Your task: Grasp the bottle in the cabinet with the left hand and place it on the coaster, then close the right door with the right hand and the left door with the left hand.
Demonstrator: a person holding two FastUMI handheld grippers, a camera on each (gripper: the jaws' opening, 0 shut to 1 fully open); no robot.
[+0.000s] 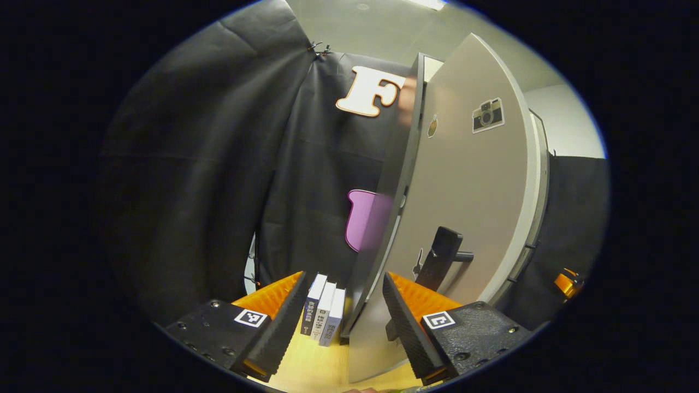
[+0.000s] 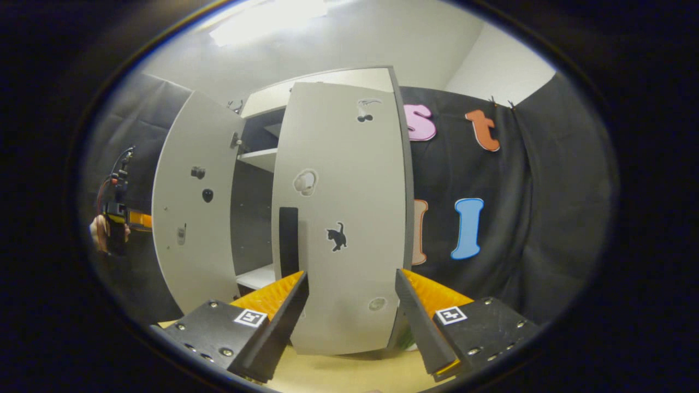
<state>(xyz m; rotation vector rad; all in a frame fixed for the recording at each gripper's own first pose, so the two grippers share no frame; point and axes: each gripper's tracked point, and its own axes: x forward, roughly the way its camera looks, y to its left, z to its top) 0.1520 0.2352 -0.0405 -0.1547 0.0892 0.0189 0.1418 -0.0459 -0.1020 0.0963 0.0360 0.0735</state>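
- The bottle cannot be made out in either view, nor the coaster, so whether the first step is finished cannot be confirmed. A greenish sliver at the foot of the right door in the right gripper view is too small to name.
- The pale grey cabinet (image 2: 322, 76) stands on a light wooden tabletop (image 2: 338, 376). Its right door (image 2: 341, 218), a flat grey panel with a dark vertical handle and small stickers, looks nearly closed in the right gripper view.
- The left door (image 2: 191, 207), a matching grey panel, stands wide open, showing the white shelves (image 2: 261, 158); in my judgement closing it is what remains.
- The left gripper (image 1: 343, 311) has its fingers apart, empty, straddling the left door's edge (image 1: 382, 229) near the black handle (image 1: 439, 256); three white books (image 1: 325, 314) stand just beside.
- The right gripper (image 2: 352, 311) is spread and empty, facing the right door.
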